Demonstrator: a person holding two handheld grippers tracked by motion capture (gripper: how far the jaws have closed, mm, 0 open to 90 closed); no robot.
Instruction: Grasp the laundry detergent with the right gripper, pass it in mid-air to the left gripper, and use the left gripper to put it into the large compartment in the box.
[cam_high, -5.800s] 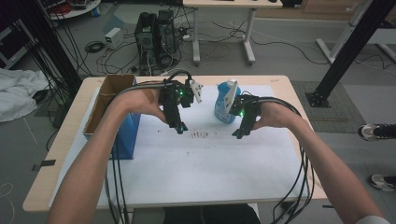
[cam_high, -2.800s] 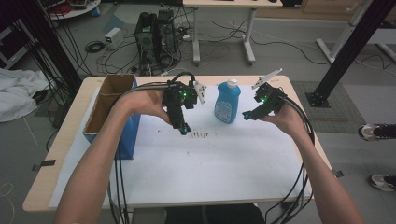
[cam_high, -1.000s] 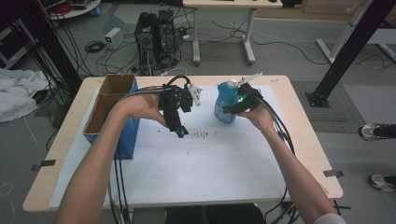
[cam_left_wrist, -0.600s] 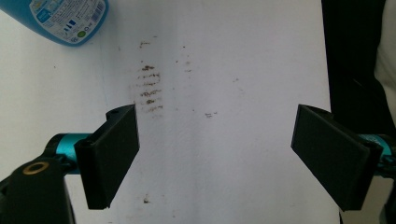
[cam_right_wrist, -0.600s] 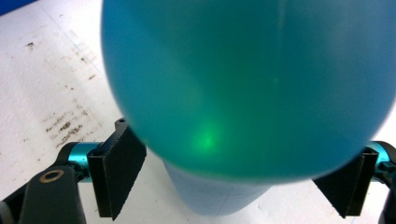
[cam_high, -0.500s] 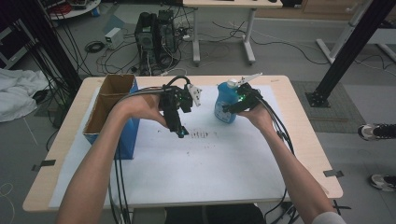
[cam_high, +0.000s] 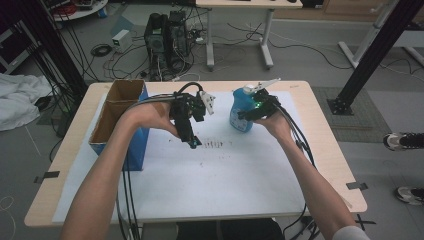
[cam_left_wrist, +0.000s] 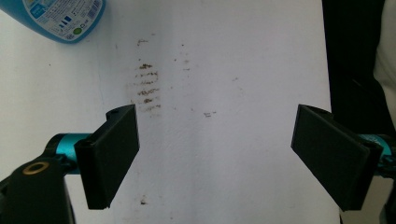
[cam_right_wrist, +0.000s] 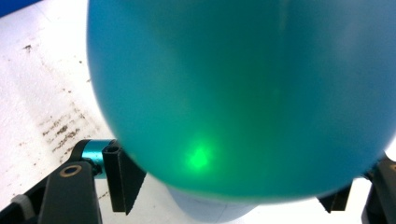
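Observation:
A blue bottle (cam_high: 239, 102) with a white cap stands upright on the white sheet (cam_high: 225, 185) at the back right. My right gripper (cam_high: 246, 116) reaches it from the right; its jaws have just been closing and now sit against the bottle's sides. Up close in the right gripper view the bottle (cam_right_wrist: 233, 93) bulges between the jaws of that gripper (cam_right_wrist: 231, 196). My left gripper (cam_high: 192, 142) points down over a patch of brown smudges (cam_high: 215, 145). In the left gripper view it (cam_left_wrist: 215, 154) stands open with nothing between its pads, with the smudges (cam_left_wrist: 147, 88) and the bottle's base (cam_left_wrist: 65, 18) beyond.
An open cardboard box (cam_high: 115, 107) with a blue side stands at the table's left edge, behind my left forearm. Cables trail from both grippers over the front edge. The wooden table rim (cam_high: 330, 130) shows past the sheet on the right.
The right gripper came back from the right to the bottle about a second ago and has since stayed there. Both hands have kept still.

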